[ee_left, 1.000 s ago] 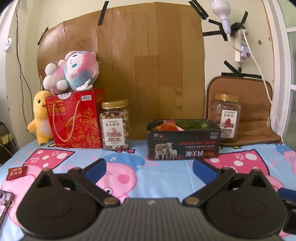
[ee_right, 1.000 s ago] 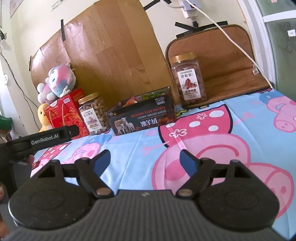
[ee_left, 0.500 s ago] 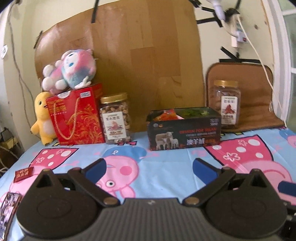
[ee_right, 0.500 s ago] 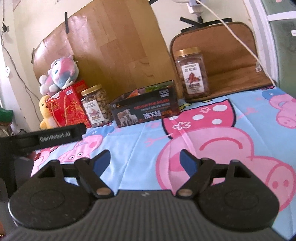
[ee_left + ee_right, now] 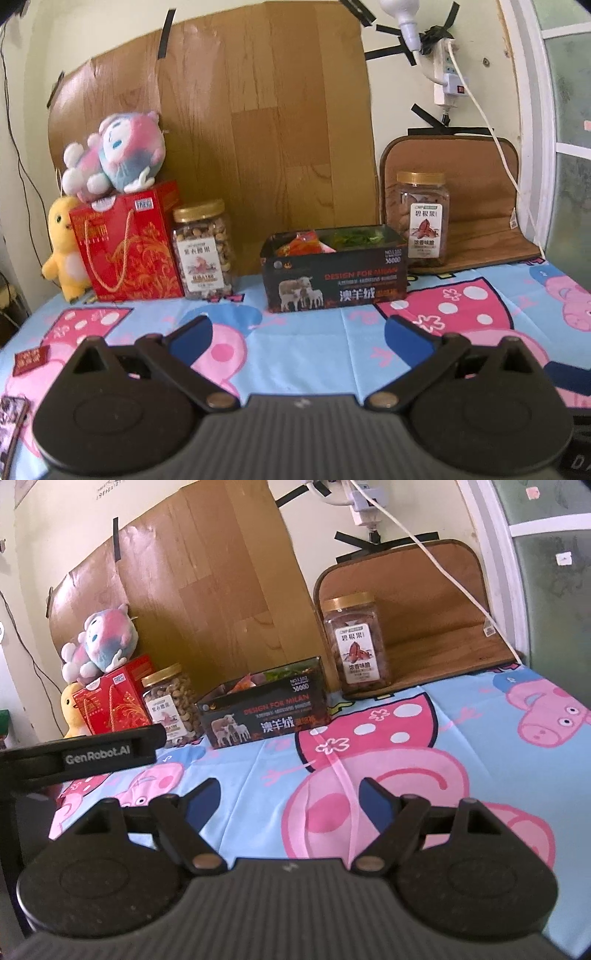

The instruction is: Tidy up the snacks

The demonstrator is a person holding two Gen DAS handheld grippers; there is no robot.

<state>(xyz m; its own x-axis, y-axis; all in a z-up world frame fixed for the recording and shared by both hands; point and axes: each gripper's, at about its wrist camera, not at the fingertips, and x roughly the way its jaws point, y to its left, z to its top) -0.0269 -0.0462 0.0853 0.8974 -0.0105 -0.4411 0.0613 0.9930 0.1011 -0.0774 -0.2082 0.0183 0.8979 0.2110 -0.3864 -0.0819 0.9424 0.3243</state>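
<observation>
Left gripper (image 5: 297, 328) and right gripper (image 5: 286, 794): fingers spread, grasping nothing. Black open-top cardboard snack box (image 5: 334, 282) sits at 12 o'clock.

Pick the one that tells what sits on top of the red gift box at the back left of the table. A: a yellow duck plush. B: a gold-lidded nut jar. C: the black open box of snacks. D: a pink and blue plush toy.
D: the pink and blue plush toy lies on top of the red gift box; the yellow duck plush stands beside the box, at its left.
</observation>
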